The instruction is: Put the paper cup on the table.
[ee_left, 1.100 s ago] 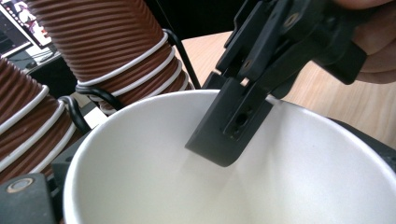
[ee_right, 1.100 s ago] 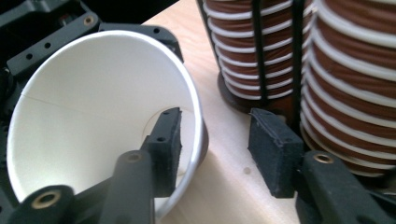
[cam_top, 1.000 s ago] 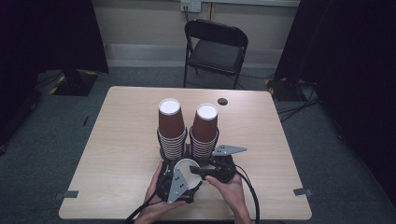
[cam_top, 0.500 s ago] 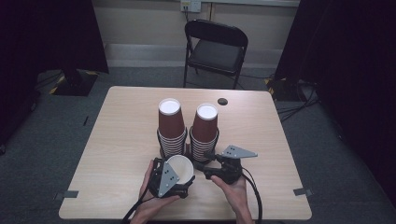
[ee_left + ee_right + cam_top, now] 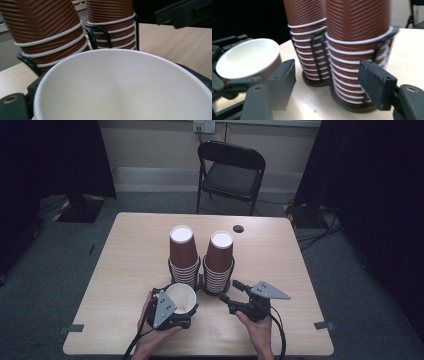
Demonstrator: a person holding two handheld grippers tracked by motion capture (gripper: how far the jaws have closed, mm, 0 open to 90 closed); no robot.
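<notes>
Holding an empty paper cup [image 5: 181,298] in my left gripper [image 5: 172,312] before two racked cup stacks [image 5: 202,257]; my right gripper [image 5: 229,291], jaws just opening, pinches nothing

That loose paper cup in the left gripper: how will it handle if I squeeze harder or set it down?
The paper cup looks thin-walled and empty, so probably very light and easily crushed by the left gripper. Its ribbed brown wall likely resists slipping. It tapers to a narrow base, so it may tip if bumped near the stacks.
</notes>
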